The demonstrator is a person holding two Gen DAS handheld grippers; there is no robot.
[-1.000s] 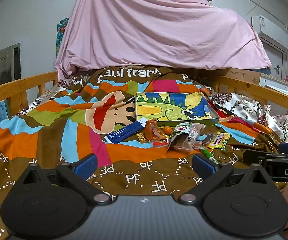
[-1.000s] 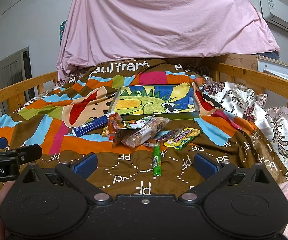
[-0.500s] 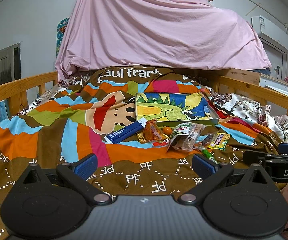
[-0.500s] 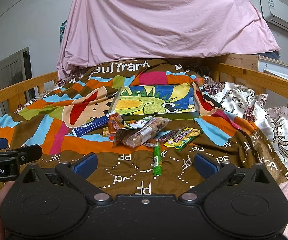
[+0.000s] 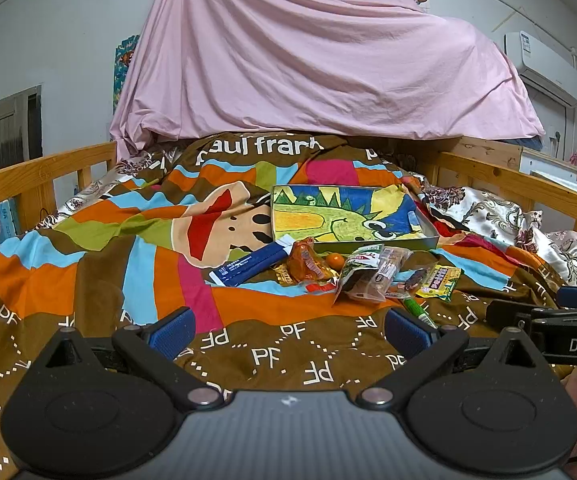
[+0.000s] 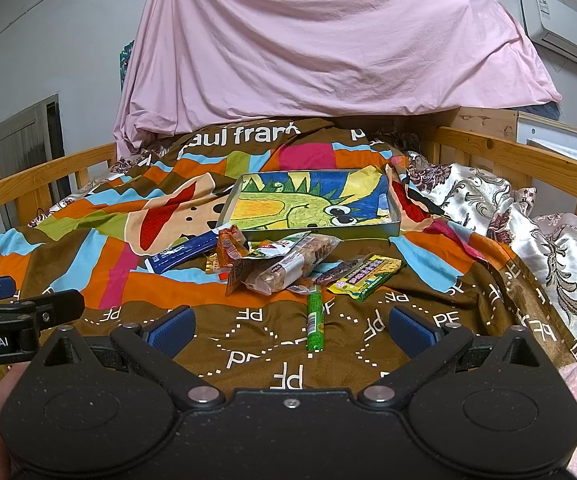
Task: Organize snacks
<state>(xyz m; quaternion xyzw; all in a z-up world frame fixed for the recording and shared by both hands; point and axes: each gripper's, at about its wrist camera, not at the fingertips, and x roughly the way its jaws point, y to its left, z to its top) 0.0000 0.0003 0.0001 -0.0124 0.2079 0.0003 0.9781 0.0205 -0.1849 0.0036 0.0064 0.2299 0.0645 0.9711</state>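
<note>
A shallow box with a green dinosaur drawing [image 5: 348, 220] [image 6: 312, 206] lies on the patterned blanket. In front of it lies a heap of snacks: a blue packet [image 5: 248, 266] [image 6: 182, 254], an orange packet [image 5: 306, 260] [image 6: 230, 246], a small orange ball [image 5: 333, 259], a clear bag of snacks [image 5: 372, 276] [image 6: 284, 266], a yellow-green bar [image 5: 438, 282] [image 6: 366, 276] and a green stick [image 6: 315, 317] [image 5: 418, 311]. My left gripper [image 5: 288, 330] is open and empty, well short of the heap. My right gripper [image 6: 292, 330] is open and empty, with the green stick lying between its fingers' line of sight.
Wooden bed rails [image 5: 40, 176] [image 6: 536, 164] run along both sides. A pink sheet [image 5: 320, 60] drapes over something behind the bed. A floral satin cover [image 6: 528, 232] lies at the right. Each gripper shows at the other view's edge [image 5: 548, 320] [image 6: 12, 316].
</note>
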